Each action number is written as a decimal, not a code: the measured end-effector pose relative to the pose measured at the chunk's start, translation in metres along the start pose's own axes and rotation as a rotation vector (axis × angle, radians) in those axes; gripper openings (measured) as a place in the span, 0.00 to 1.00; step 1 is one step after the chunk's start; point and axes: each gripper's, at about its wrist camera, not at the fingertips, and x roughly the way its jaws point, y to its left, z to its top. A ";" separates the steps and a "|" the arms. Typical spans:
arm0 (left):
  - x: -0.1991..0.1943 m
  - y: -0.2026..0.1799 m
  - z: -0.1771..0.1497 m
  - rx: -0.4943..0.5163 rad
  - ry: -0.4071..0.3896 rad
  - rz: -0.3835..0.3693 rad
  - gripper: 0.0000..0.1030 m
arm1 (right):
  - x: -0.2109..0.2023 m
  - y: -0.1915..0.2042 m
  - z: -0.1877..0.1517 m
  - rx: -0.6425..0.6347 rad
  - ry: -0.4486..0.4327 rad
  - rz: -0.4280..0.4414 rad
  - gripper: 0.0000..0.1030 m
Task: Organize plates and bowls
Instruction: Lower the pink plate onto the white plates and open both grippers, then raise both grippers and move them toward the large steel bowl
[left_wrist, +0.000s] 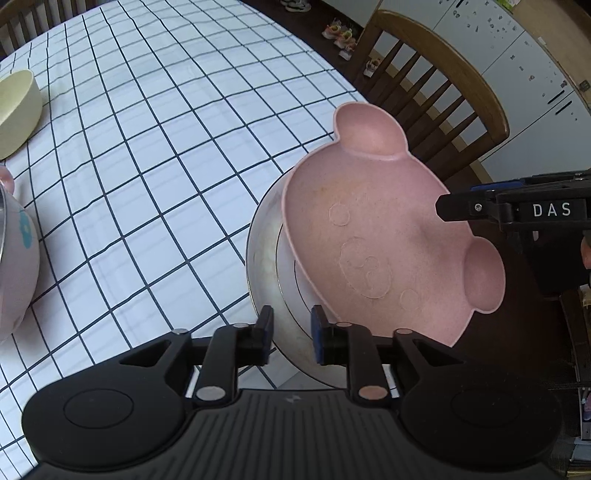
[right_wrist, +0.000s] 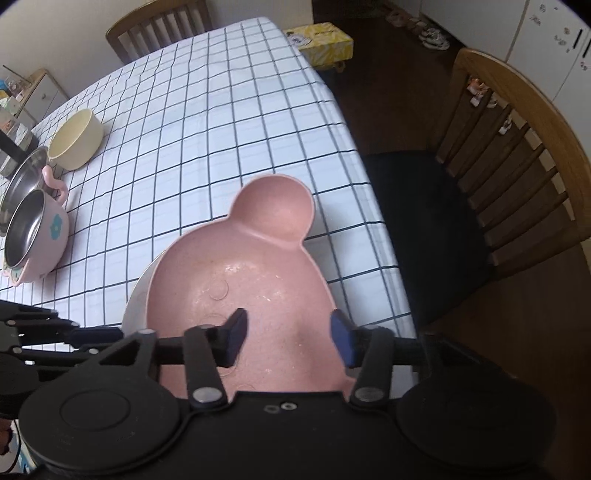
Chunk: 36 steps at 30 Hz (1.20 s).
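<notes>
Cream bowl (right_wrist: 75, 139) upper left of right-wrist frame, steel-lined pink pots (right_wrist: 35, 236) below it. My left gripper (left_wrist: 291, 338) straddles the white plate's (left_wrist: 264, 254) rim; contact unclear. Pink bear-eared plate (right_wrist: 243, 284) rests on it, frame centre. My right gripper (right_wrist: 288, 341) spread, empty.

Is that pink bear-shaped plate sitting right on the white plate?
Touching. In the left wrist view the pink plate overlaps the white plate and rests on it, with no gap showing.

A home dining room: checked tablecloth (right_wrist: 221, 122), wooden chairs (right_wrist: 517, 177), shoes on the far floor (left_wrist: 340, 35).
</notes>
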 end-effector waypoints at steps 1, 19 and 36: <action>-0.003 0.000 -0.001 0.001 -0.010 0.001 0.28 | -0.002 -0.001 -0.001 0.008 -0.005 0.004 0.53; -0.081 0.003 -0.029 -0.005 -0.254 0.033 0.52 | -0.078 0.046 -0.032 -0.039 -0.167 0.079 0.72; -0.156 0.032 -0.080 -0.045 -0.502 0.132 0.68 | -0.126 0.122 -0.060 -0.163 -0.423 0.158 0.97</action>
